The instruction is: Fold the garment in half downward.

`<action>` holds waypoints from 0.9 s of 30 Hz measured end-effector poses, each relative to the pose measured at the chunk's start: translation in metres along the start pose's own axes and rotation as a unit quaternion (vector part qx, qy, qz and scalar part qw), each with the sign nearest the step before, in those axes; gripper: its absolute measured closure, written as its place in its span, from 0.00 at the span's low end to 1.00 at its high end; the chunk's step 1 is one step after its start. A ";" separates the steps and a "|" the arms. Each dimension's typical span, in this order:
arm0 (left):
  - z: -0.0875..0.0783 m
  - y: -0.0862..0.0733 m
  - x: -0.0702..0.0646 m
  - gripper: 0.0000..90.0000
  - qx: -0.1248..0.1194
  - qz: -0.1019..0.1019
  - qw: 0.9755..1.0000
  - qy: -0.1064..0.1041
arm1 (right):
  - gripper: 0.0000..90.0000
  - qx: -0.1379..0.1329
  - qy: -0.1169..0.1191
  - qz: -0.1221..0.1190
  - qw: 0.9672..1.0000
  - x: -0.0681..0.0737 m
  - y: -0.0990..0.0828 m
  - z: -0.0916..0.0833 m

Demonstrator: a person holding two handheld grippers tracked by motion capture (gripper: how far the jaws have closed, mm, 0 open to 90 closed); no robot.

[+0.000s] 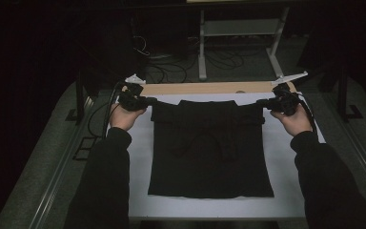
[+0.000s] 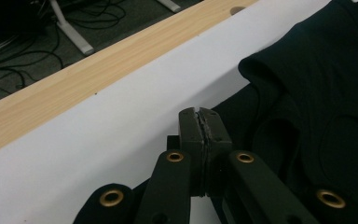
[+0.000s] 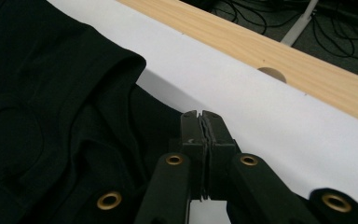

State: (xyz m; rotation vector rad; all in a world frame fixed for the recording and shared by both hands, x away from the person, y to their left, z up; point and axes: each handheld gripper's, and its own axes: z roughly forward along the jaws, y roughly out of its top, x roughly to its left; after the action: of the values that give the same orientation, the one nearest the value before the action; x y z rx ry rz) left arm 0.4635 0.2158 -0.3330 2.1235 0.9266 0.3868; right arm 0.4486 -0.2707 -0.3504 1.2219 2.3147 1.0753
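Observation:
A black shirt [image 1: 209,157] lies spread on a white sheet [image 1: 286,162], its far part folded toward me. My left gripper [image 1: 150,101] is at the shirt's far left corner and my right gripper [image 1: 261,102] at its far right corner. In the left gripper view the left gripper [image 2: 200,116] has its jaws pressed together, and the shirt [image 2: 317,93] runs into them from the right. In the right gripper view the right gripper [image 3: 200,119] is likewise shut, with the shirt [image 3: 51,93] reaching it from the left. The fabric edge is raised a little and casts a shadow on the sheet.
The bare wooden table edge [image 1: 205,88] runs along the far side of the sheet, with a round hole [image 3: 271,73] in it. Beyond it are a white stand [image 1: 202,43] and cables [image 1: 167,71] on the floor. A metal rail [image 1: 57,186] flanks the table's left.

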 end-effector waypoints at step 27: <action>0.029 -0.012 0.015 0.97 0.002 -0.037 0.999 -0.006 | 0.96 0.012 0.003 0.013 1.000 -0.006 0.009 0.026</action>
State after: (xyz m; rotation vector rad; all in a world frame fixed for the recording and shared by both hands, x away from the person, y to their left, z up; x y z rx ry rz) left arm 0.4837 0.2169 -0.3614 2.0860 0.9979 0.3352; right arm 0.4720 -0.2606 -0.3614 1.2615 2.3284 1.0651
